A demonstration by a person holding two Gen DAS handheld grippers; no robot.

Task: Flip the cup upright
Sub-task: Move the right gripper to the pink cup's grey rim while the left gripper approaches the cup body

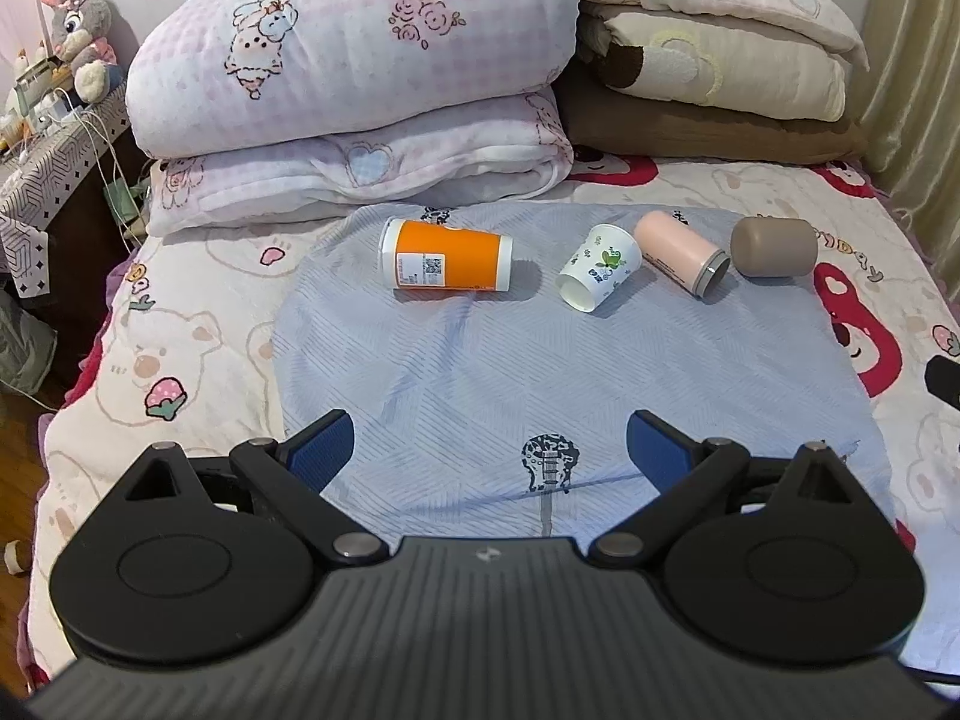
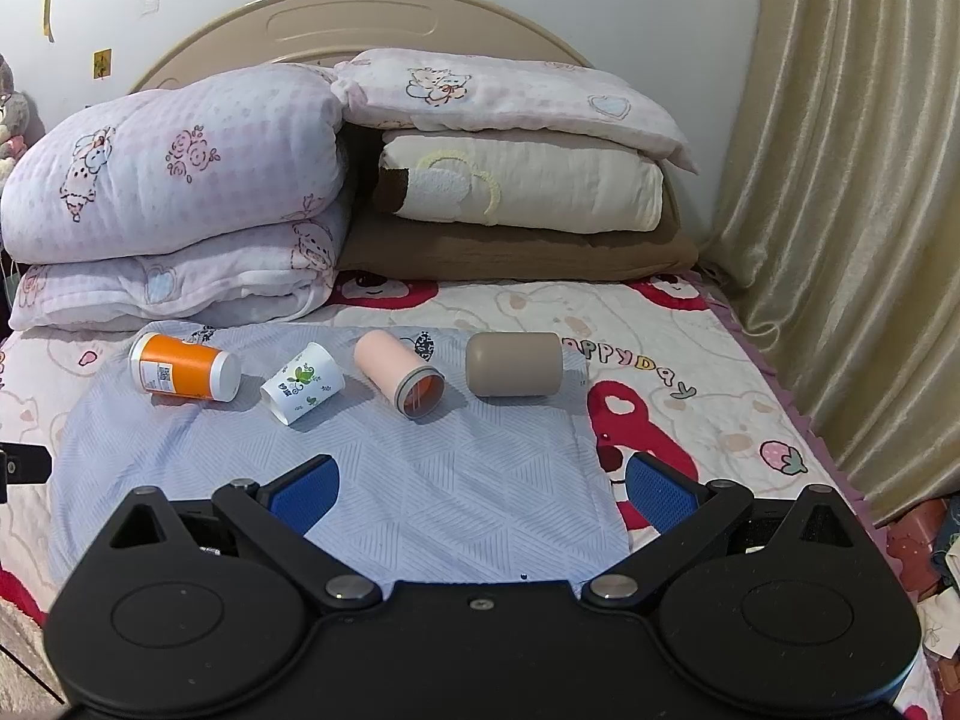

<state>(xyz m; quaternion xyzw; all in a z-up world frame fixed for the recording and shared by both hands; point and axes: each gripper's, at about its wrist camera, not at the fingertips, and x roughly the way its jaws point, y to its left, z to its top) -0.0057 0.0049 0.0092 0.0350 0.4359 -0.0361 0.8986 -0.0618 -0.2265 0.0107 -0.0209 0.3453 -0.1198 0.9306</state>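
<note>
Several cups lie on their sides in a row on a light blue cloth (image 1: 540,360) (image 2: 372,468) on the bed. From left: an orange cup (image 1: 447,261) (image 2: 183,367), a white floral paper cup (image 1: 597,267) (image 2: 302,384), a pink cup (image 1: 681,253) (image 2: 396,373) and a taupe cup (image 1: 774,246) (image 2: 514,364). My left gripper (image 1: 489,456) is open and empty, well short of the cups. My right gripper (image 2: 480,489) is open and empty, also short of them.
Folded quilts (image 1: 354,72) (image 2: 174,180) and stacked pillows (image 1: 714,48) (image 2: 516,180) lie behind the cups. A curtain (image 2: 840,210) hangs at the right. A side table (image 1: 48,150) with a plush toy stands at the left.
</note>
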